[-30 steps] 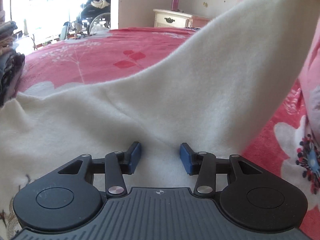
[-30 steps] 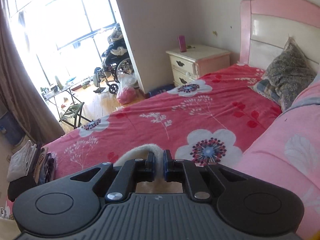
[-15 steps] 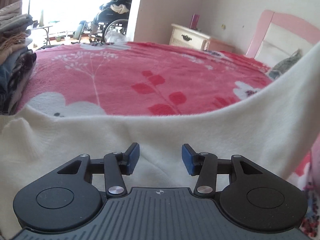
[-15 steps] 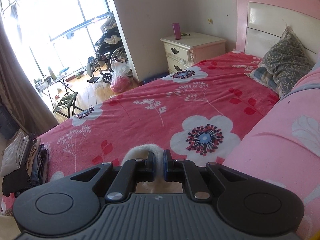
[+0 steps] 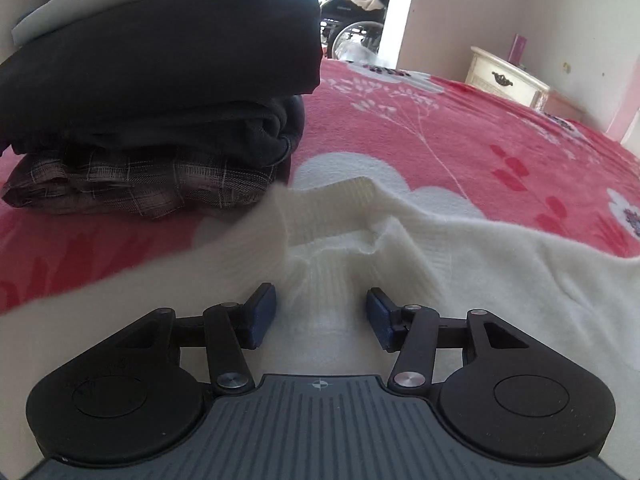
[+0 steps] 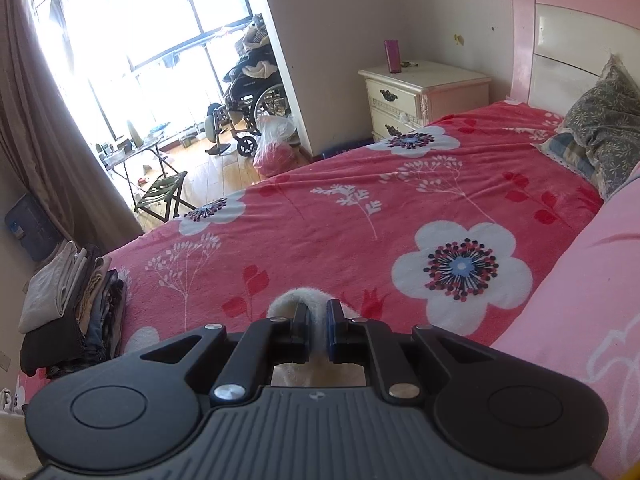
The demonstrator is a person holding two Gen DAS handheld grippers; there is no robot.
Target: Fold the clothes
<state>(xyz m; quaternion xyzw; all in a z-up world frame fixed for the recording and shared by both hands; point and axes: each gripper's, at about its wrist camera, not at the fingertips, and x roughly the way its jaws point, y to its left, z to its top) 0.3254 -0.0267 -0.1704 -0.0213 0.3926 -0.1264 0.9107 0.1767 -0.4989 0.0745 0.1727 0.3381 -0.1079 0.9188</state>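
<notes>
White sweater (image 5: 460, 248) lies spread on the red floral bedspread (image 5: 460, 140), ribbed cuff or hem sticking up ahead of the left tool. Left gripper (image 5: 321, 314): jaws apart, nothing between the blue pads (image 5: 260, 314), fabric lying under and between them but not clamped. Right gripper (image 6: 317, 332): jaws pinched together on a fold of the same white knit (image 6: 304, 300), a loop of it bulging above the tips.

Risks, as judgement:
- Only the right side has a hold. If the right hand lifts or drags now, the free left side probably trails and bunches, so the fold goes crooked.
- The right pinch looks like a thick fuzzy roll rather than a flat edge; it could slip out under pull, or carry two layers when one is wanted. Cannot tell how many layers are in it.
- Left jaws, closing where they are, would likely grab mid-panel knit and not an edge or the ribbed band, making a lumpy crease.
- Stack of folded clothes (image 5: 160, 92) sits just beside the sweater's cuff; a sweep left could nudge or topple it.
- Pink quilt (image 6: 580, 320) lies near on the right, leaving less flat room to lay the fold.
</notes>
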